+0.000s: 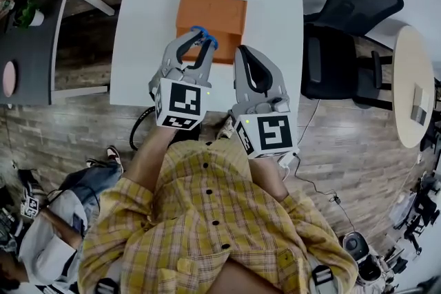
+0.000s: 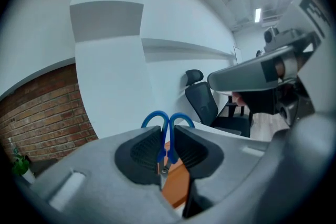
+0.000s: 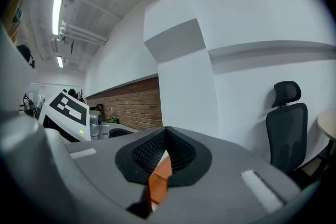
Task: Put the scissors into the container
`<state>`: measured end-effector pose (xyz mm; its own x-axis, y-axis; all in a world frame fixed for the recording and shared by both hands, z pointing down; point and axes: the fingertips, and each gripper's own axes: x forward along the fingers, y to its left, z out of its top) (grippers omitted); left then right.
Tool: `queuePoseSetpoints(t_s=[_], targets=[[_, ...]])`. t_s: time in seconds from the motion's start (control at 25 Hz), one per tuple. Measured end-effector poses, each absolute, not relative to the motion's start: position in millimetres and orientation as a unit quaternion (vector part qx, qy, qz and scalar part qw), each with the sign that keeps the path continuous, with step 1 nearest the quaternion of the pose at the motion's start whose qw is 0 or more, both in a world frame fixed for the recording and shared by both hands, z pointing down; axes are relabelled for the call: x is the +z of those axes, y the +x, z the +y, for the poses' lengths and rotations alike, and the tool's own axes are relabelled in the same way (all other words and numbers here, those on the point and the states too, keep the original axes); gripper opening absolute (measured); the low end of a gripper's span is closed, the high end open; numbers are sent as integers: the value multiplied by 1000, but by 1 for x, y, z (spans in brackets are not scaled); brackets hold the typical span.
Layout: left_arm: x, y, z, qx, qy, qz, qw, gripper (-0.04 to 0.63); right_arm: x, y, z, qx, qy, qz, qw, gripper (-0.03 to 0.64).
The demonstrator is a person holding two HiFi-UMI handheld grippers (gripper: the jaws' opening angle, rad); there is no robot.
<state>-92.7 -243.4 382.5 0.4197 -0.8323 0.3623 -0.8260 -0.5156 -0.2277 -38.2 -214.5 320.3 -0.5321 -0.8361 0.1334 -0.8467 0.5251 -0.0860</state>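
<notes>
Blue-handled scissors (image 1: 204,35) are pinched between the jaws of my left gripper (image 1: 198,40), which hovers over the near edge of the orange container (image 1: 220,14) on the white table (image 1: 138,45). In the left gripper view the two blue handle loops (image 2: 168,120) stick up from between the black pads (image 2: 144,152), with the orange container (image 2: 176,183) below. My right gripper (image 1: 243,53) hangs just right of the container, shut with nothing in it. In the right gripper view its pads (image 3: 152,149) meet at the tips, and the orange container (image 3: 160,178) shows behind them.
A black office chair (image 1: 351,17) stands right of the table, with a round pale table (image 1: 413,79) beyond it. A dark side table (image 1: 27,45) with a plant stands to the left. Cables (image 1: 313,182) lie on the wooden floor.
</notes>
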Motion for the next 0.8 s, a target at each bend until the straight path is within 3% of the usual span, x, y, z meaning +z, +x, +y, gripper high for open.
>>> queuePoseSetpoints(t_s=[0.8], targets=[[479, -78, -281, -367, -843, 390, 51, 83, 337, -22, -223, 91, 505, -857, 46, 3]])
